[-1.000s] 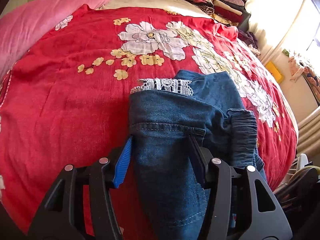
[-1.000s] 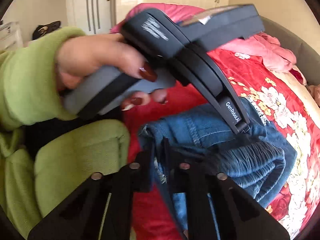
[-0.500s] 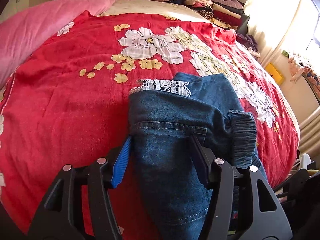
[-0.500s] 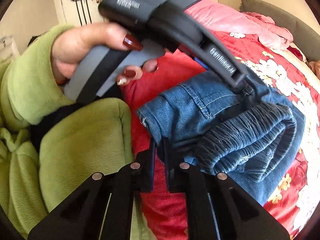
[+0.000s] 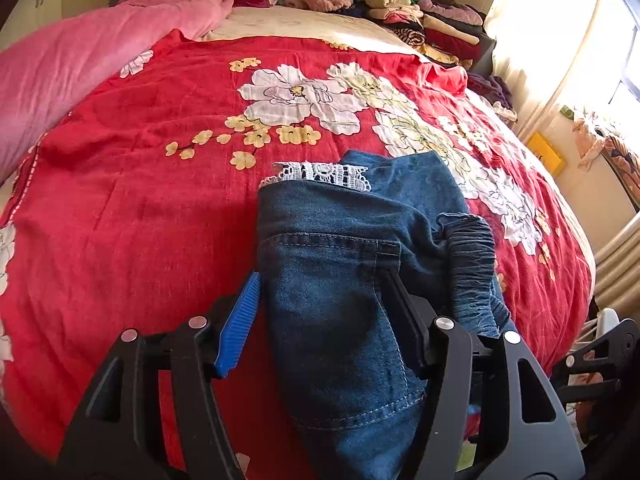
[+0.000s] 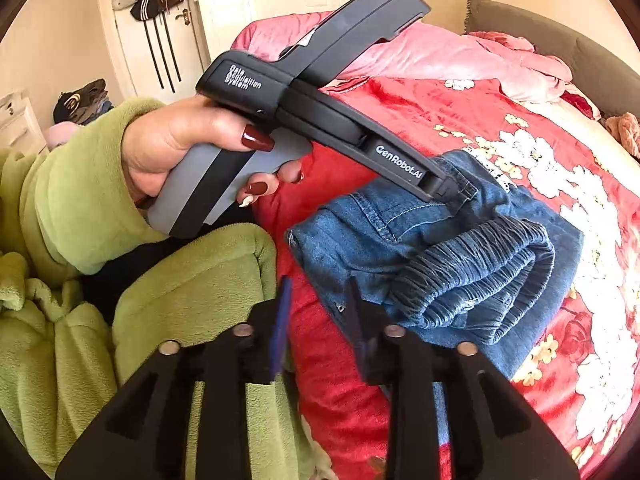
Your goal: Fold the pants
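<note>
— Where are the pants (image 5: 352, 280) found?

— A folded denim bundle is seen on the red floral bedspread (image 5: 132, 200), at about five o'clock from the bed's middle in the left wrist view, near the edge. A strip of white lace trim (image 5: 320, 172) is shown at its twelve o'clock end, and the gathered elastic waistband (image 6: 480, 268) is bunched along the three o'clock side.

— How is the left tool (image 5: 320, 300) set?

— Its jaws are being opened, with the denim lying between them. The blue pad (image 5: 240, 320) is seen just off the fabric at nine o'clock; whether the dark pad at three o'clock is touching the cloth cannot be told. The grip is read as released.

— And the right tool (image 6: 316, 304)?

— Its jaws are also being opened, and only red bedspread is seen between them. The hem of the pants is placed just beside the inner finger, at one o'clock, and nothing is grasped.

— What else is shown?

— The left tool's handle is gripped by a hand (image 6: 180, 148) in a green fleece sleeve (image 6: 76, 192). A pink quilt (image 5: 80, 56) is piled at eleven o'clock and stacked clothes (image 5: 424, 20) at one o'clock
</note>
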`<state>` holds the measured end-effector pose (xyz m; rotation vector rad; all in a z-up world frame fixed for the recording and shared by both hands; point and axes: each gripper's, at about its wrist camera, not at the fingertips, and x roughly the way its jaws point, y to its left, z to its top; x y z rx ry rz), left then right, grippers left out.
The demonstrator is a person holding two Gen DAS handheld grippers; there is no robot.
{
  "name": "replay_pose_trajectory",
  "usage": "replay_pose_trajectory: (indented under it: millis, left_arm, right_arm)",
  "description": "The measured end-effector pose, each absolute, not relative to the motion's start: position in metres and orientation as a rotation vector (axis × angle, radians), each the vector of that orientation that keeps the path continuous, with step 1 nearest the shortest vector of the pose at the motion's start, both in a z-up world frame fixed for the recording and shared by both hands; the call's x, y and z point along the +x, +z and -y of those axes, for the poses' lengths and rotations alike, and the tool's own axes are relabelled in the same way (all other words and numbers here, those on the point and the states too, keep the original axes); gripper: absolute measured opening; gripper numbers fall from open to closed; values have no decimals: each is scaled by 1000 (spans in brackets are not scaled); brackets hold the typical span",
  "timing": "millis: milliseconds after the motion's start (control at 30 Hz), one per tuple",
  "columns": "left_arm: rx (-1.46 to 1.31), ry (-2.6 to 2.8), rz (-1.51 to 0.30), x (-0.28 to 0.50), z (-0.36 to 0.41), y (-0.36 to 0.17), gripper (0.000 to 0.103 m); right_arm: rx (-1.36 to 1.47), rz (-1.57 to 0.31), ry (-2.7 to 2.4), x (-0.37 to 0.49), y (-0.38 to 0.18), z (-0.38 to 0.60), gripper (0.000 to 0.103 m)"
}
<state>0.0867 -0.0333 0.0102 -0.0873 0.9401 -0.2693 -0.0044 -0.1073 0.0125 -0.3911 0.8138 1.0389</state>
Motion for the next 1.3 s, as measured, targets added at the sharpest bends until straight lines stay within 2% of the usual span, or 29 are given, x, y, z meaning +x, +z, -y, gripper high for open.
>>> replay_pose_trajectory:
  millis: [133, 200, 467, 733, 767, 867, 1100, 1300]
  left_arm:
    - [-86, -269, -933, 82, 33, 12, 55]
    - [-87, -268, -928, 80, 33, 14, 56]
    - [-95, -261, -905, 71, 28, 20, 58]
    - [-63, -247, -895, 42, 21, 20, 58]
    - [-59, -251, -896, 38, 22, 20, 58]
    - [-50, -296, -908, 23, 29, 16, 45]
    - [41, -330, -970, 5, 52, -6, 42]
    - [47, -327, -980, 5, 53, -11, 42]
  right_arm:
    - [-387, -805, 1031, -10, 18, 112, 30]
    - [-384, -801, 1022, -13, 20, 113, 37]
    - [-369, -788, 998, -15, 27, 121, 47]
    - [-309, -760, 936, -5, 38, 135, 47]
    - [-299, -756, 919, -2, 39, 138, 47]
    - [-236, -756, 845, 15, 46, 150, 47]
    - [-114, -788, 677, 50, 51, 184, 47]
    - [-122, -842, 655, 94, 53, 173, 47]
